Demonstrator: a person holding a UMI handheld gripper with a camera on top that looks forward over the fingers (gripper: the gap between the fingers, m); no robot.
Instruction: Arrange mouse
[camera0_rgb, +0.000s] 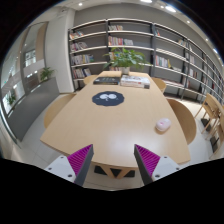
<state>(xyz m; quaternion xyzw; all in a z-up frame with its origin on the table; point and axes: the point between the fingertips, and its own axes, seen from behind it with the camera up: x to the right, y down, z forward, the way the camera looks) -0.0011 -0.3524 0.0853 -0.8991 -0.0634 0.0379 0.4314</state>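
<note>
A small pink mouse (163, 125) lies near the right edge of a long light wooden table (105, 125). A dark round mouse mat (108, 98) with a white mark lies farther along the table, at its middle. My gripper (114, 160) is open and empty, its two purple-padded fingers spread wide over the near end of the table. The mouse is ahead of the right finger (147, 158) and to its right, well beyond it.
A potted plant (128, 58) and books (135, 80) stand at the table's far end. Wooden chairs (184, 118) flank the table on both sides. Bookshelves (150, 45) line the back and right walls. Open floor lies to the left.
</note>
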